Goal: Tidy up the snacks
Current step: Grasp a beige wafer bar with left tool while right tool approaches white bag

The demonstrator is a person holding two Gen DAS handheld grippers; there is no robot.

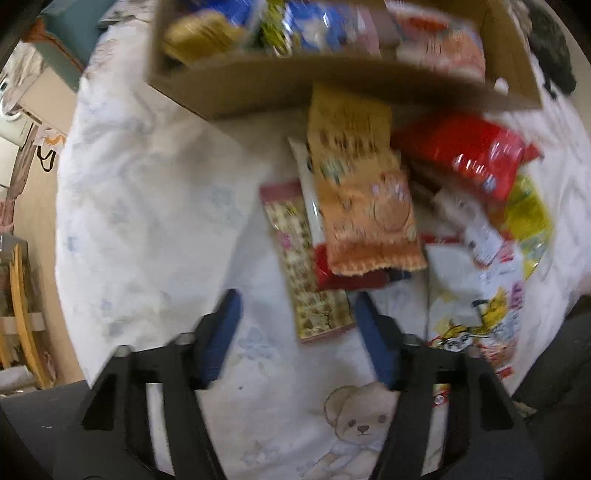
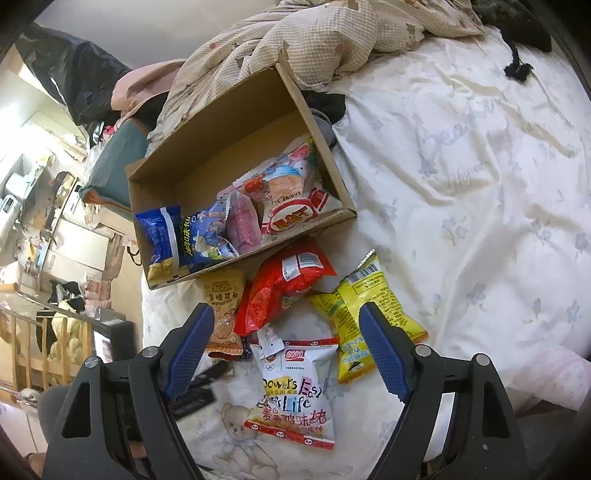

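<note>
A cardboard box (image 2: 207,155) lies on a white bed sheet (image 2: 461,184) and holds several snack packets; its near wall shows in the left wrist view (image 1: 258,88). In front of it lies a pile of packets: an orange peanut bag (image 1: 362,199) (image 2: 223,306), a red bag (image 1: 469,155) (image 2: 284,284), a yellow bag (image 2: 365,302), a white chip bag (image 2: 295,391) and a checked flat packet (image 1: 314,280). My left gripper (image 1: 295,306) is open and empty, above the checked packet's near end. My right gripper (image 2: 286,328) is open and empty above the white bag.
A crumpled beige blanket (image 2: 332,33) lies behind the box. The bed's left edge drops to a cluttered room with shelves (image 2: 44,229) and a wooden rack (image 2: 22,339). A teddy bear print (image 1: 362,417) marks the sheet near me.
</note>
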